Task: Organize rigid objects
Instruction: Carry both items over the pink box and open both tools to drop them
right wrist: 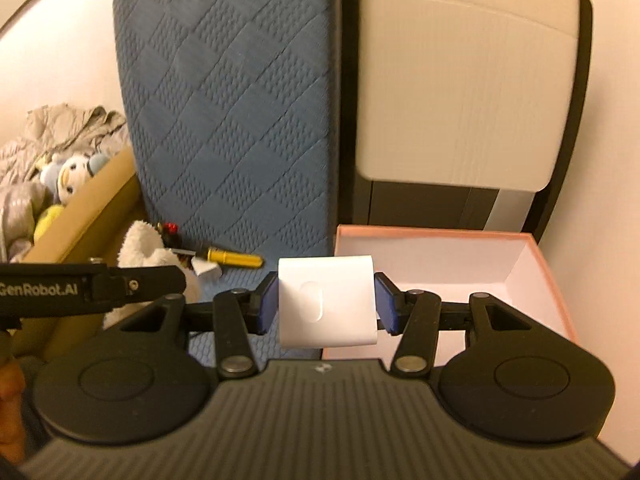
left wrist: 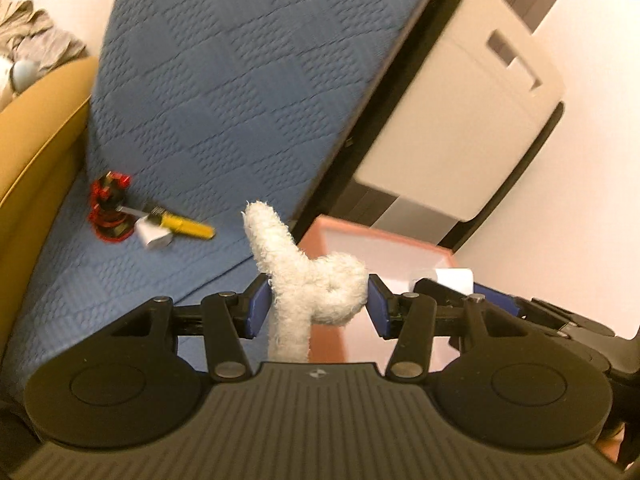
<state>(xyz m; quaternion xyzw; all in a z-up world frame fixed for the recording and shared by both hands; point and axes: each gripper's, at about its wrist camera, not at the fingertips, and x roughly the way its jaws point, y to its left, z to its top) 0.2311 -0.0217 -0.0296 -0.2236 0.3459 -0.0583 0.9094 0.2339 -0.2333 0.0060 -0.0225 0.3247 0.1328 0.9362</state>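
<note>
Covering most of both views, a quilted blue mattress [right wrist: 224, 120] carries a pink-rimmed, white-lined cardboard box [right wrist: 552, 276]. The right gripper [right wrist: 326, 304] has its fingers pinching a smooth white rounded block [right wrist: 326, 300] beside the box's near corner. The left gripper [left wrist: 316, 306] pinches a fuzzy cream plush toy [left wrist: 308, 276]. A yellow tool [left wrist: 188, 226], a red-and-black gadget [left wrist: 110, 208], possibly a clamp, and a small white block [left wrist: 154, 236] lie clustered on the mattress.

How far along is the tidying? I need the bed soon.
Nothing looks put away yet: what shows of the pink box interior is bare. In hand: the right gripper is shut on a white block next to the box, and the left gripper is shut on a fuzzy white toy. Left on the blue mattress: a red-and-black gadget, a yellow tool and a small white piece.
</note>
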